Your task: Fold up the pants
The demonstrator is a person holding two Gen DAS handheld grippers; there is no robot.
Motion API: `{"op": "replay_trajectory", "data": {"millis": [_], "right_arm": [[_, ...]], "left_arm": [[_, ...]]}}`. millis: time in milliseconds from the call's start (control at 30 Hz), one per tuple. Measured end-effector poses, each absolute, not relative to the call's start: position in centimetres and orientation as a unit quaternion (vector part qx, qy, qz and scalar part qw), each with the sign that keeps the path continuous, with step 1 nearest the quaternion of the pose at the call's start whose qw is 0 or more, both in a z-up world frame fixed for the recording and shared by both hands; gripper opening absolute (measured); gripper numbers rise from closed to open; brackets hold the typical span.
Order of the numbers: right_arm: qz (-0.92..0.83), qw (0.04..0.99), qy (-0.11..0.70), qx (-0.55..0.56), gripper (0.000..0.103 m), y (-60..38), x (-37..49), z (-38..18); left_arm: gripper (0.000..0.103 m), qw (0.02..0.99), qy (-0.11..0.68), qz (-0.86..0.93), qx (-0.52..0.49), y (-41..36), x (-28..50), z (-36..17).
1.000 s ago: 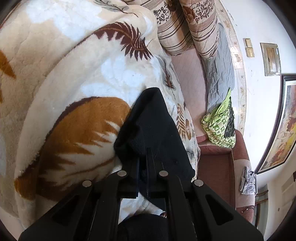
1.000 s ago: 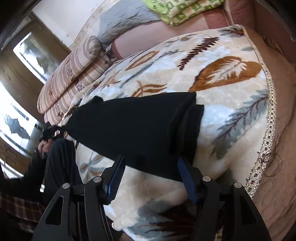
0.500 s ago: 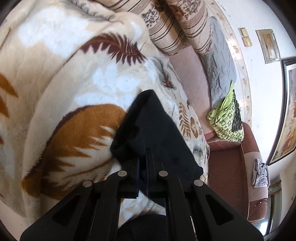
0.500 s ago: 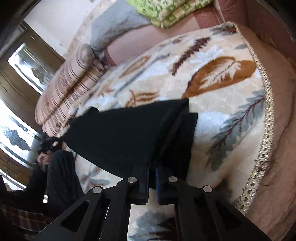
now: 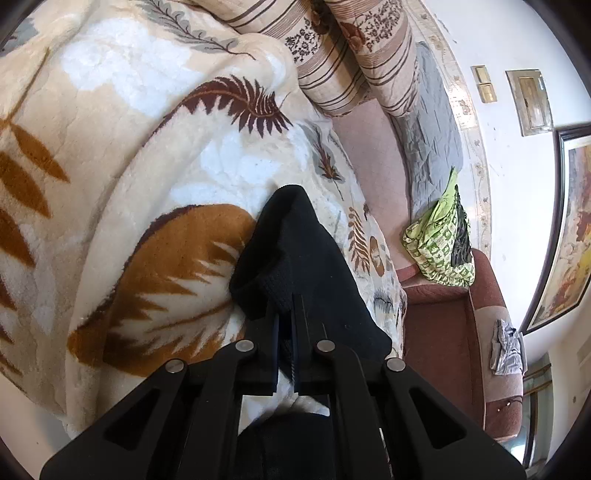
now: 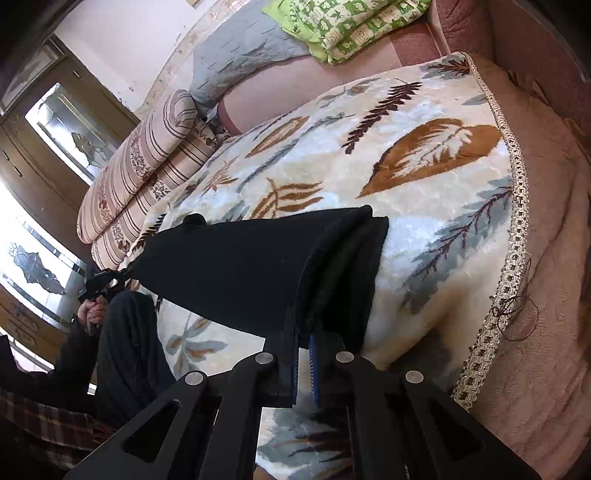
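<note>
Both claws clamping black pants (image 6: 236,273), one end each. Left claw (image 5: 286,325) at lower centre of left wrist view, jaws pinched together on ribbed edge of pants, dark cloth running up and away toward centre of frame. Right claw (image 6: 303,332) at lower centre of right wrist view, jaws having just been closing, now nipping hem end where two cloth layers stack up; blue pads (image 6: 313,363) visible just below the pinch. Pants lying across leaf-print blanket (image 6: 424,155) on the bed, stretching from centre of right wrist frame out to left edge, where the other claw and a hand (image 6: 92,308) showing small at middle left. Striped cushions (image 6: 140,166) at upper left, green patterned bundle (image 6: 347,26) at top, both well apart from pants.

Step in hand, judging: securing grip at both ends before a fold, pants already looking doubled lengthwise. Next move probably calling for lifting both ends together, keeping cloth taut, then carrying one end over to meet the other and laying it flat on blanket. Watching for a layer slipping out of right pinch, only a thin edge caught there.
</note>
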State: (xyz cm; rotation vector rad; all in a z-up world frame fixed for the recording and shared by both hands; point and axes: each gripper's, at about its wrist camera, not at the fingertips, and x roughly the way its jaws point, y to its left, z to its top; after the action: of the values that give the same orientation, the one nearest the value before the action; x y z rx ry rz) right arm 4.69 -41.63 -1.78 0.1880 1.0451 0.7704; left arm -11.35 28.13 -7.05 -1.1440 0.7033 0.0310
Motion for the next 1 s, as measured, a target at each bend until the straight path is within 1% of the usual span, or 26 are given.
{"op": "replay_trajectory", "data": {"millis": [67,233,333,367,400,500,533,600,633,667,700,767,800,867,933,967,1000], "right_arm": [[0.355,0.79,0.494,0.08,0.003,-41.4,4.7,-2.1],[0.36,0.792,0.485,0.088,0.003,-42.0,4.3,-1.8],[0.333,0.786,0.516,0.067,0.003,-41.5,5.0,-3.2],[0.33,0.788,0.515,0.067,0.003,-41.4,5.1,-3.1],[0.322,0.798,0.506,0.065,0.005,-41.5,5.2,-2.7],[0.24,0.84,0.484,0.054,0.019,-42.8,5.7,-1.6],[0.198,0.86,0.467,0.051,0.02,-43.5,5.9,-0.8],[0.178,0.889,0.421,0.023,0.02,-42.6,5.3,1.2],[0.196,0.898,0.394,0.003,0.02,-41.1,4.7,2.3],[0.239,0.899,0.366,-0.015,0.02,-38.8,3.8,3.4],[0.278,0.894,0.35,-0.031,0.02,-36.7,2.9,4.1],[0.355,0.874,0.32,-0.086,0.021,-30.0,0.7,4.7],[0.375,0.865,0.315,-0.105,0.024,-27.2,-0.2,4.5],[0.416,0.843,0.314,-0.133,0.024,-20.9,-1.9,3.3],[0.445,0.823,0.314,-0.165,0.022,-14.2,-3.8,1.4],[0.442,0.819,0.31,-0.196,0.02,-11.3,-4.7,0.4],[0.432,0.817,0.308,-0.228,0.019,-8.2,-5.4,-0.7]], "left_arm": [[0.002,0.78,0.331,0.017,-0.531,28.2,-11.2,-7.5],[0.002,0.783,0.334,0.019,-0.525,28.4,-11.3,-7.7],[0.003,0.785,0.341,0.024,-0.516,28.4,-10.5,-8.3],[0.005,0.788,0.34,0.02,-0.513,28.3,-10.1,-8.4],[0.005,0.793,0.338,0.021,-0.507,28.3,-10.0,-8.4],[0.006,0.795,0.338,0.02,-0.503,28.4,-10.1,-8.1],[0.006,0.794,0.337,0.019,-0.505,28.5,-10.2,-8.1],[0.006,0.801,0.335,0.029,-0.496,28.8,-10.7,-7.6],[0.008,0.807,0.333,0.04,-0.486,28.8,-10.9,-7.2],[0.013,0.818,0.33,0.066,-0.466,28.8,-11.4,-6.4],[0.016,0.826,0.327,0.091,-0.45,28.9,-11.7,-5.8],[0.017,0.847,0.308,0.139,-0.409,28.7,-12.2,-4.0],[0.017,0.86,0.291,0.141,-0.394,28.3,-12.3,-3.0],[0.017,0.879,0.275,0.097,-0.377,27.0,-11.5,-1.3],[0.017,0.892,0.297,0.024,-0.34,24.8,-8.6,-0.4],[0.018,0.89,0.326,-0.012,-0.32,23.8,-6.2,-0.8],[0.018,0.891,0.34,-0.004,-0.302,23.4,-5.0,-1.2]]}}
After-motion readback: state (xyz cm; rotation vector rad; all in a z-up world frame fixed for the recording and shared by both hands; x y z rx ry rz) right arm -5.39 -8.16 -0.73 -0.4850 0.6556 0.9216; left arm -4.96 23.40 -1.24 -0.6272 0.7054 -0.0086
